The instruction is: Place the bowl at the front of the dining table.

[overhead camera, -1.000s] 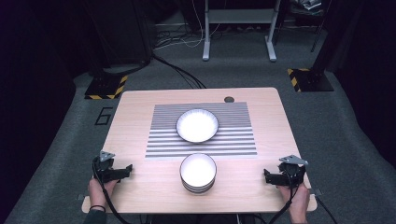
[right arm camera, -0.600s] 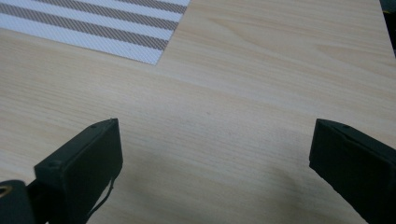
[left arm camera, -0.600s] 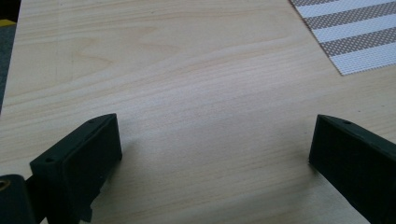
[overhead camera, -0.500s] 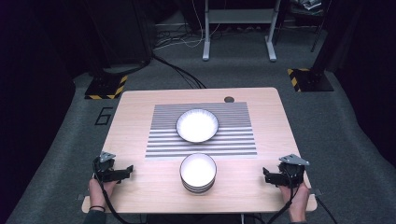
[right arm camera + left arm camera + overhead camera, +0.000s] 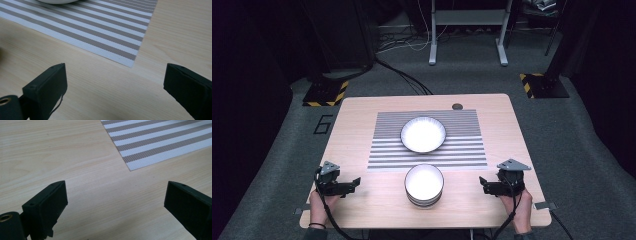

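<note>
Near the front edge of the table (image 5: 362, 115), your left gripper (image 5: 353, 184) and right gripper (image 5: 482, 183) rest low with jaws spread wide and nothing between them, one on either side of the stack of bowls (image 5: 424, 185). That stack sits just in front of the striped mat (image 5: 382, 142), and a single bowl (image 5: 423, 134) already stands on the mat's middle. You look to be at the start of a step, with no reach begun. Next, judging by the layout, bring one gripper in toward the stack's rim, set the jaws astride the top bowl's wall, and close without disturbing the bowls beneath.
</note>
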A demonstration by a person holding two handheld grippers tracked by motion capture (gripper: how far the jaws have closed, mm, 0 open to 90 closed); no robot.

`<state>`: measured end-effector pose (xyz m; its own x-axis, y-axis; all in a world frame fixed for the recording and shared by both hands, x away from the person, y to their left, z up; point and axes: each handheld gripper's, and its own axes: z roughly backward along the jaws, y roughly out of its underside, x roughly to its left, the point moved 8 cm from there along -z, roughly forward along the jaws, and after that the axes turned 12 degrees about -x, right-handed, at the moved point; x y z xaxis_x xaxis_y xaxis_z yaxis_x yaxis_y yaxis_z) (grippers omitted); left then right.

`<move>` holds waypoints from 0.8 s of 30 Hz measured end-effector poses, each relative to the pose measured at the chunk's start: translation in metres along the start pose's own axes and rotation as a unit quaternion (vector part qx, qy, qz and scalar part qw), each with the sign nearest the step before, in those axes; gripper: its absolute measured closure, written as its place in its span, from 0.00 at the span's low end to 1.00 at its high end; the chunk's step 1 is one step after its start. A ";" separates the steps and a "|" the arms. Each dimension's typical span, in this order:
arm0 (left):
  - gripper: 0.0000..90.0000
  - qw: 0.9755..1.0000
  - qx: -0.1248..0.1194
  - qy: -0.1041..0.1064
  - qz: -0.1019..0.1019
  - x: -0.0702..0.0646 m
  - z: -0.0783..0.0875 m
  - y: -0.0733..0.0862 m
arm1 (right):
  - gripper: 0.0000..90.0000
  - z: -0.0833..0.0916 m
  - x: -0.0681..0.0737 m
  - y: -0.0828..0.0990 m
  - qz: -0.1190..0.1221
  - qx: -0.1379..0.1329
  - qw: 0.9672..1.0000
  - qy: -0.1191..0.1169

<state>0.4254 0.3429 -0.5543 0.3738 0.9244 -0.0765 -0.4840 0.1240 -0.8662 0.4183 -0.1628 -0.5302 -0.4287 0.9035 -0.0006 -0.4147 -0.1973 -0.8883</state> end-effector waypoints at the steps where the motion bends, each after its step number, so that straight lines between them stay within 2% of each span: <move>1: 0.05 1.000 0.000 0.003 -0.002 -0.001 0.000 -0.001 | 0.04 0.000 0.002 -0.002 0.001 0.000 1.000 -0.002; 6: 0.06 1.000 -0.002 0.017 -0.003 -0.007 0.002 -0.006 | 0.04 -0.001 0.014 -0.009 0.010 0.002 1.000 -0.019; 13: 0.06 1.000 -0.004 0.025 -0.008 -0.016 0.004 -0.012 | 0.05 -0.001 0.028 -0.020 0.021 0.001 0.999 -0.037; 24: 0.07 0.999 -0.012 0.040 -0.013 -0.027 0.005 -0.021 | 0.05 -0.004 0.046 -0.033 0.044 0.003 0.998 -0.054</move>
<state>0.4218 0.3170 -0.5313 0.4478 0.8894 -0.0919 -0.4539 0.1375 -0.8804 0.4159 -0.1134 -0.5030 -0.5477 0.8362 -0.0283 -0.3767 -0.2766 -0.8840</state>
